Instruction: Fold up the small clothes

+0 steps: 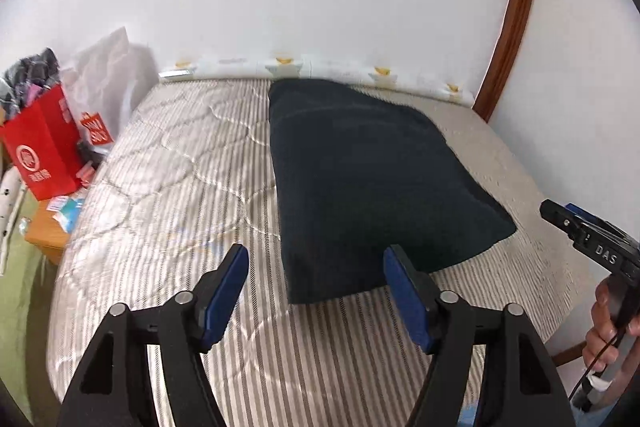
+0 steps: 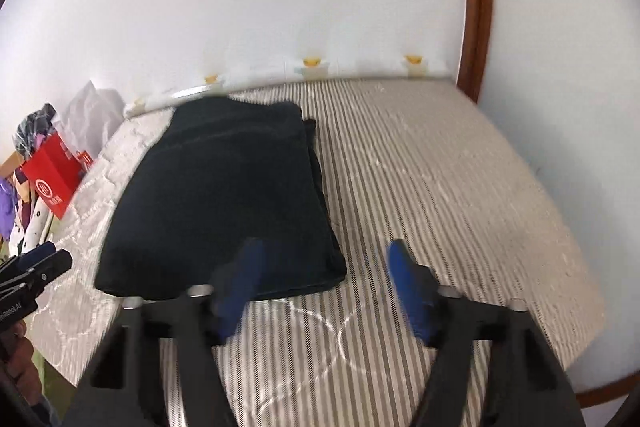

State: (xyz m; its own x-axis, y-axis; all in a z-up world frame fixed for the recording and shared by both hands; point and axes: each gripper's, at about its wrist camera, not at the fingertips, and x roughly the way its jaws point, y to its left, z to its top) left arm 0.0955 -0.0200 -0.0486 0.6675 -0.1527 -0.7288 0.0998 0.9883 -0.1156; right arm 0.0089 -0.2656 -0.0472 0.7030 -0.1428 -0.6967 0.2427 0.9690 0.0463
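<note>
With jaws apart and nothing between them, left gripper [image 1: 314,267] and right gripper [image 2: 326,261] hover above the near edge of a folded dark garment [image 1: 360,179], which lies flat on the striped mattress [image 1: 180,167]; red bag [image 1: 42,151] sits off left.

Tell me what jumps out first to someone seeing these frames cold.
The dark folded garment dominates, lying flat on the striped mattress near the wall. Both grippers hang open and empty at its near edge: the left gripper at its left corner, the right gripper at its right one. A red shopping bag off the mattress's left side is the one bright spot.
</note>
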